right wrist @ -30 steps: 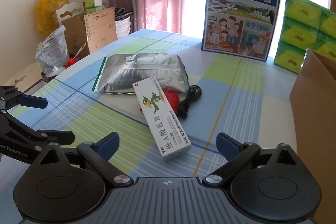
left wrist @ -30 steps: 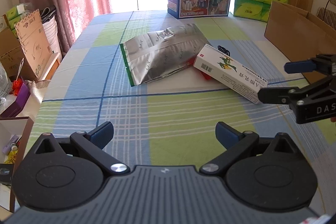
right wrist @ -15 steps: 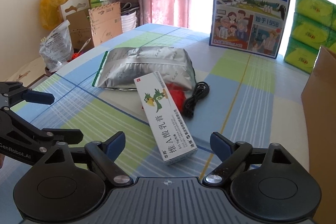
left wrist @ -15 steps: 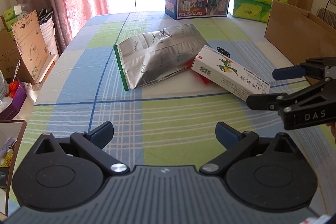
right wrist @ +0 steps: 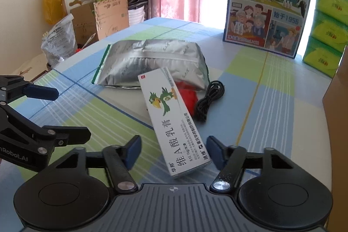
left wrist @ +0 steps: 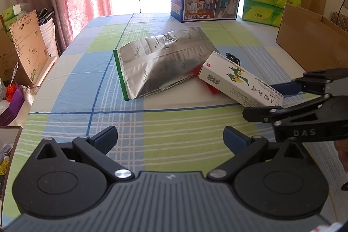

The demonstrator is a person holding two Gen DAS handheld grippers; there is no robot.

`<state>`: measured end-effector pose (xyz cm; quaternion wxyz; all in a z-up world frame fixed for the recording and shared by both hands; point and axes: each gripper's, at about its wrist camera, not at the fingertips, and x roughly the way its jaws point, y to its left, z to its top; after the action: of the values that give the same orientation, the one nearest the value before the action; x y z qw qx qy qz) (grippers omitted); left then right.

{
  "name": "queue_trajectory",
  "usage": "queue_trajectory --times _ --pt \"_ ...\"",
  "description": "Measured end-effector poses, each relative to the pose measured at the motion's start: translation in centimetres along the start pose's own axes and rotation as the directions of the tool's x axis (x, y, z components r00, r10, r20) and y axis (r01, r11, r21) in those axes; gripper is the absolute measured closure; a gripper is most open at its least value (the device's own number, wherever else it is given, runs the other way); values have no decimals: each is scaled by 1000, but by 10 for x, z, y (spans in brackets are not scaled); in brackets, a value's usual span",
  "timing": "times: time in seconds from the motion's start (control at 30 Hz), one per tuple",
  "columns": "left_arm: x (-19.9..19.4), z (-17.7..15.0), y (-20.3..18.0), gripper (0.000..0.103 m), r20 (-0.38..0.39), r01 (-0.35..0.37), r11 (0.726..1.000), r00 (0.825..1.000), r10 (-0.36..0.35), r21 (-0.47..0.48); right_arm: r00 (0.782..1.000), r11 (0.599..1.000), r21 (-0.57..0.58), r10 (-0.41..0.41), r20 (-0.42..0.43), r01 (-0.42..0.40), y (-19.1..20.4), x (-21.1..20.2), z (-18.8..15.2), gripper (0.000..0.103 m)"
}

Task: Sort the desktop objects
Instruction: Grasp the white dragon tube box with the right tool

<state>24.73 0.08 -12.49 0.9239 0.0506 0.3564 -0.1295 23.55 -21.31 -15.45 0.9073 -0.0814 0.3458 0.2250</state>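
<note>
Tall blue milk carton point(right wrist: 268, 8), 12 o'clock on table: "纯牛奶", "从小喝的奶", "始于1956"; left-wrist view adds "200mL×12".

Long white ointment box with green bird point(right wrist: 174, 121), centre: "华邦", "维A酸乳膏", "0.1% 15g/支/盒", "迪维"; barcode on one end.

Black right gripper frame point(left wrist: 304, 132), 3 o'clock: "DAS".

Black left gripper frame point(right wrist: 15, 157), 9 o'clock: "nRobot.AI", start cut off.

Brown cardboard flap point(right wrist: 111, 12), 10 o'clock: "40".

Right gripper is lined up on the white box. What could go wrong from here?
1. The white box lies partly on a red item, so it may tip or slide as the open right gripper closes.
2. The black cable lies close beside the box and might get dragged along.
3. The box's far end touches the silver bag, which could shift.
</note>
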Motion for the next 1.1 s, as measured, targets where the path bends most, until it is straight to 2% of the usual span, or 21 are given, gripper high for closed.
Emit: queue_trajectory --times 0.03,0.07,0.23,0.4,0.77,0.93,1.1 --pt "0 0 0 2 0 1 1000 1000 -1 -1 1000 1000 1 -2 -2 2 0 0 -1 58" --pt "0 0 0 2 1 2 1000 1000 -2 -4 1000 1000 4 0 -5 0 -1 0 -1 61" --pt "0 1 -2 2 3 6 1000 1000 -6 -10 1000 1000 -16 -4 -7 4 5 -3 -2 66" --pt "-1 3 -6 2 7 8 1000 1000 -8 -1 1000 999 -24 -26 17 26 11 -16 -5 67" --pt "-5 23 -32 5 59 55 997 997 -58 54 985 981 109 -165 50 159 -19 -62 -9 68" --pt "4 36 -53 7 80 89 990 992 -98 105 965 955 149 -263 24 256 -36 -65 -12 68" --pt "20 48 -79 11 95 137 977 984 -154 166 955 939 173 -295 -28 296 -53 -52 -21 67"
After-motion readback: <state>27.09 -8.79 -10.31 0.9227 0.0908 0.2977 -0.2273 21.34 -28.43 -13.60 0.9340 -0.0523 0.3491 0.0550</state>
